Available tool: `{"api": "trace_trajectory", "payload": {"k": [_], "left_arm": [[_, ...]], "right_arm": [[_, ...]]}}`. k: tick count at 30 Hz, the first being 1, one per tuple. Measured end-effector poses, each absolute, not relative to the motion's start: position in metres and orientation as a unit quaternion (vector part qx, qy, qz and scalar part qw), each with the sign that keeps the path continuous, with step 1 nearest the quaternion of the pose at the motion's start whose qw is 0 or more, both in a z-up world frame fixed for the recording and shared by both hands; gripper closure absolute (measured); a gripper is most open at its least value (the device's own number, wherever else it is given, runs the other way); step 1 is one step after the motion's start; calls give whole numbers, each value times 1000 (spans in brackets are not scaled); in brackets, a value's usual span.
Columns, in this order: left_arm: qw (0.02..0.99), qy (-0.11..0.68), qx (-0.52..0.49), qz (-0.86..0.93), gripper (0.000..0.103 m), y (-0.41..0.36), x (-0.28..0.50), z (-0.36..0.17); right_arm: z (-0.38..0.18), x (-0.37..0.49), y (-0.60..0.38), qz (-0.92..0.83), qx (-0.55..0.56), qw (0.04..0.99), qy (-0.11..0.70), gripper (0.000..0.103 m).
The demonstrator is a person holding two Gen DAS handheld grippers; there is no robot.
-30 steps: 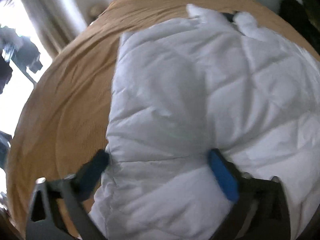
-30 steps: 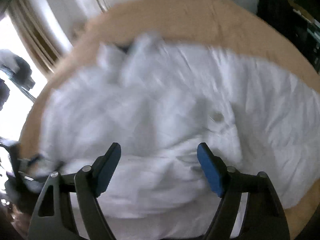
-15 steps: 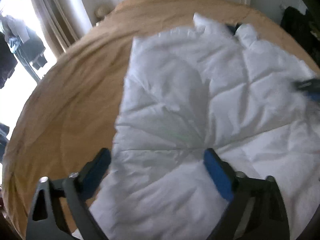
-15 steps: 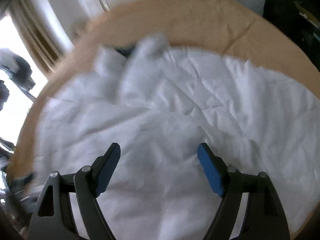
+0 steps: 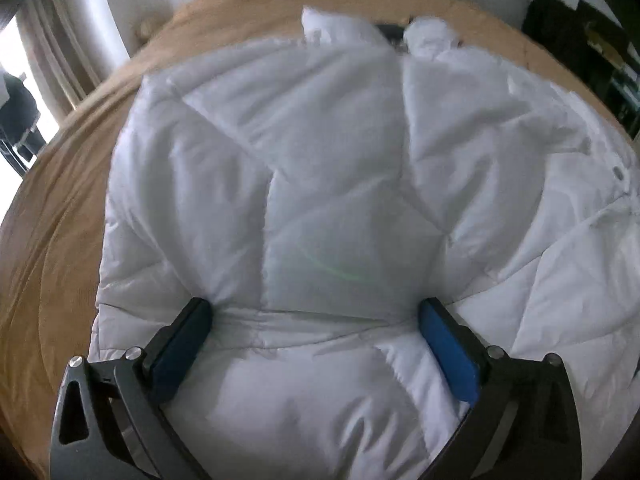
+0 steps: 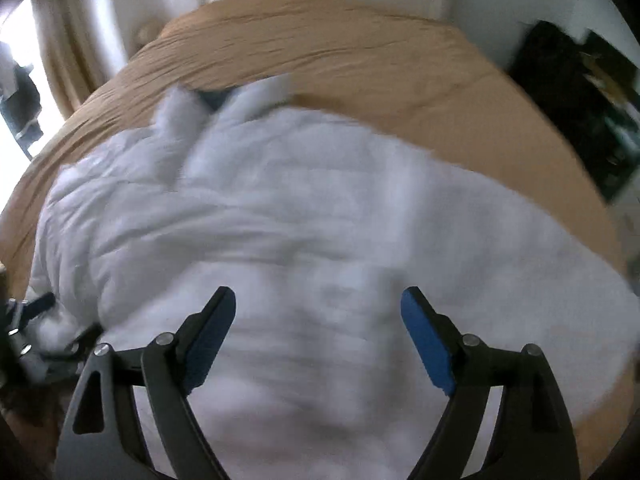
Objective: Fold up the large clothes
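Note:
A white quilted puffer jacket [image 5: 328, 160] lies spread on a tan bedcover [image 5: 60, 240], its collar with dark lining [image 5: 384, 30] at the far side. My left gripper [image 5: 314, 308] hangs just over the jacket's near middle. Its jaws are opening wide, with puffed fabric below them and nothing pinched. A snap button [image 5: 619, 173] shows on the right flap. In the blurred right wrist view, my right gripper [image 6: 318, 294] is over the jacket [image 6: 320, 216], its jaws opening and empty. The left gripper's fingers [image 6: 40, 304] show at the lower left.
The tan bedcover [image 6: 340, 52] runs back to a white panelled wall. A bright window with a curtain [image 5: 60, 60] is on the left, with dark clothing [image 5: 16, 120] hanging by it. Dark furniture and clutter [image 5: 592, 40] stand beyond the bed's right side.
My left gripper has slid right, from the jacket's left edge to over its middle. The right gripper has risen and drawn back, out of the left view, and its jaws stand slightly wider.

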State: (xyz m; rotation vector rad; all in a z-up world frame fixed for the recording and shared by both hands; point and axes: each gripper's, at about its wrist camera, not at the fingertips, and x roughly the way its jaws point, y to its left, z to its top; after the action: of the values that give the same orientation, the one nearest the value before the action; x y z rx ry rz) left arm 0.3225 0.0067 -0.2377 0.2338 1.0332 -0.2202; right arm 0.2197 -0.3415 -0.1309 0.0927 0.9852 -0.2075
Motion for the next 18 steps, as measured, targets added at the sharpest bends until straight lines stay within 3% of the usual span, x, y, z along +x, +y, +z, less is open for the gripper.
{"api": "trace_trajectory", "payload": {"k": [9, 18], "left_arm": [[854, 498, 112, -105, 0, 7, 320, -235], [846, 510, 112, -108, 0, 6, 320, -233]], "right_arm": [[-133, 71, -620, -335, 295, 788, 423, 17], [-208, 37, -726, -375, 427, 724, 390, 13]]}}
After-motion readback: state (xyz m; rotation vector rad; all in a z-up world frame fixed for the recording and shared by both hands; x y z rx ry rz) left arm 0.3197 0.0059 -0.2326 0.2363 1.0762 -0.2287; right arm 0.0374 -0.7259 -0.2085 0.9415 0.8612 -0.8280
